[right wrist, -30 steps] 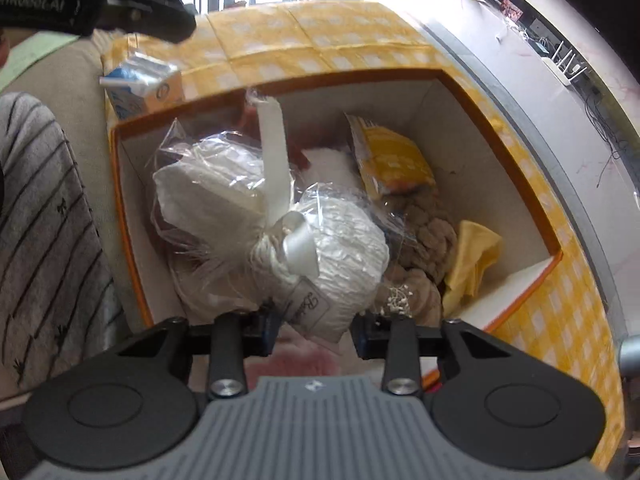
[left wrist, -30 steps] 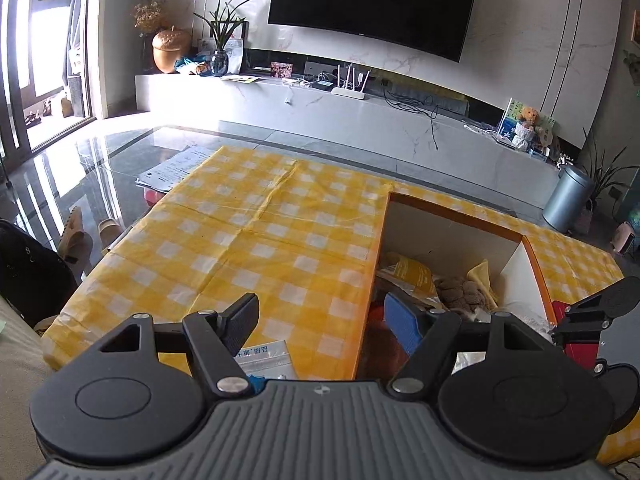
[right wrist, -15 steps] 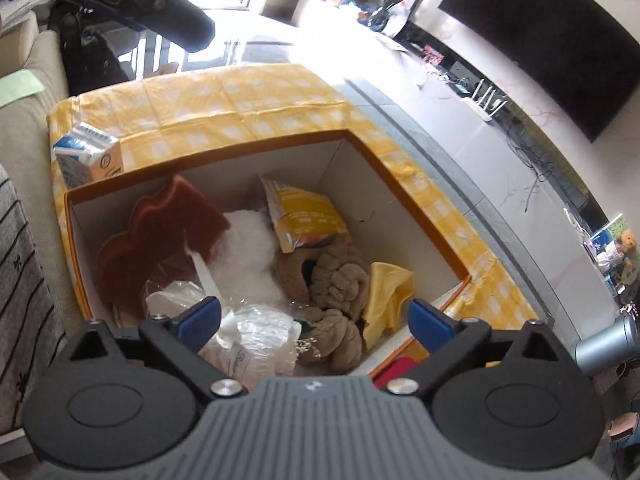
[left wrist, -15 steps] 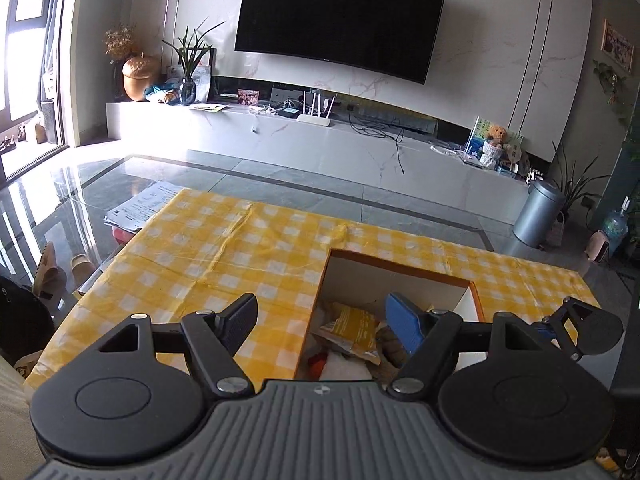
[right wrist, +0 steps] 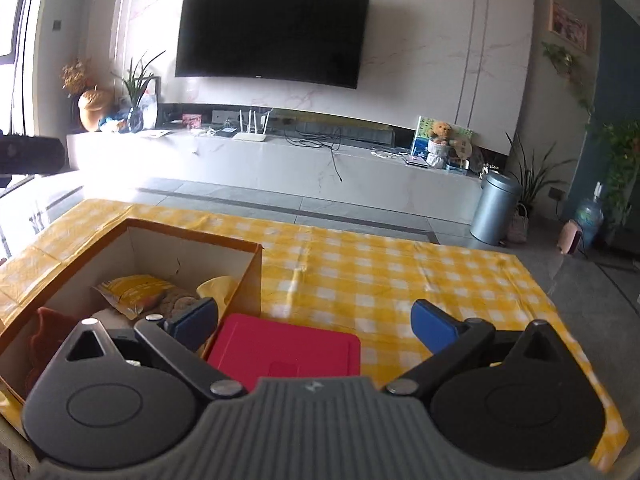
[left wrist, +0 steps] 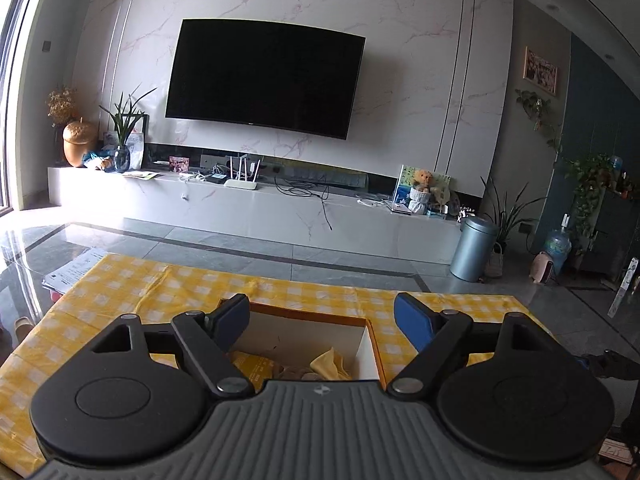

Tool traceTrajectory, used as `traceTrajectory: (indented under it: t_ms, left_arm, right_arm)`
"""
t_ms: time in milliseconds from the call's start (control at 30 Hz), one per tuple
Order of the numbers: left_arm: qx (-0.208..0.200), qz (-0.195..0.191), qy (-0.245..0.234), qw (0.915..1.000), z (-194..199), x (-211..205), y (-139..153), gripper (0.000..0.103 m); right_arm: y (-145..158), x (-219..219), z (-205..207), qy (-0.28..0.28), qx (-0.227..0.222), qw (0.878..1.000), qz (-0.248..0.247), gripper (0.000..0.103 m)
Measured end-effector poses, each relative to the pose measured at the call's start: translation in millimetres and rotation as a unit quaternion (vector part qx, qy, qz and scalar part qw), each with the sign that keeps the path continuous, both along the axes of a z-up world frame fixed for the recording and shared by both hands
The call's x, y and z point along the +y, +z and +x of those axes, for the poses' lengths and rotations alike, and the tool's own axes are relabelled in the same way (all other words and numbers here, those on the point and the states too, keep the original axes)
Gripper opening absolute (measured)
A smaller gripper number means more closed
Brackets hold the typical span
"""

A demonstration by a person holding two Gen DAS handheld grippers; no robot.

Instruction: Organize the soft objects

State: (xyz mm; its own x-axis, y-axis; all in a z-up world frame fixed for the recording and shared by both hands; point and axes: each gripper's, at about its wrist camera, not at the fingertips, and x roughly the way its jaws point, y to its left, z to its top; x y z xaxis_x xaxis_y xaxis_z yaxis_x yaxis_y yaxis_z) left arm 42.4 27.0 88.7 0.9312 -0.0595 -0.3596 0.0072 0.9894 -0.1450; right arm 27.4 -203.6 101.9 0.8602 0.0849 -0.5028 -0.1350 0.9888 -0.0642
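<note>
Left wrist view: both grippers hang over the box of soft things, jaws opening wide and holding nothing.
The left gripper (left wrist: 322, 316) frames the orange-rimmed box (left wrist: 308, 314) between its jaws, a yellow cloth (left wrist: 332, 364) inside. The right gripper (right wrist: 314, 320) has a red lid (right wrist: 284, 354) between its jaws on the checked counter (right wrist: 400, 276); the box (right wrist: 192, 240) and brown plush (right wrist: 178, 302) sit beyond its left jaw.

This was a home living room: a large wall-mounted television (left wrist: 264, 80) hung at twelve o'clock above a long low console (left wrist: 248, 204), houseplants (left wrist: 508, 208) stood at two o'clock, a yellow checked tablecloth (right wrist: 380, 276) lay nearest.
</note>
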Motion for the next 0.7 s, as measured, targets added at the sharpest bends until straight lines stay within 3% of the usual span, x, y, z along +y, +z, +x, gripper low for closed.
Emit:
traceTrajectory:
  t_ms: [100,200,367,700]
  left_arm:
    - [0.010,0.052,0.045,0.9976,1,-12,-3,0.096]
    - [0.001,0.054,0.110,0.9925,-2,-11,-5,0.096]
    - [-0.007,0.046,0.096,0.9943,-6,-11,-7,0.096]
    - [0.018,0.069,0.067,0.9952,-5,-24,-29,0.096]
  right_arm:
    - [-4,-8,-10,-0.006,-0.003,1.000,0.015,0.101]
    - [-10,-5,-12,0.020,0.007,1.000,0.001,0.101]
    - [-10,3,-17,0.029,-0.012,0.999,0.003,0.101]
    - [-15,12,-20,0.036,-0.028,0.999,0.007,0.100]
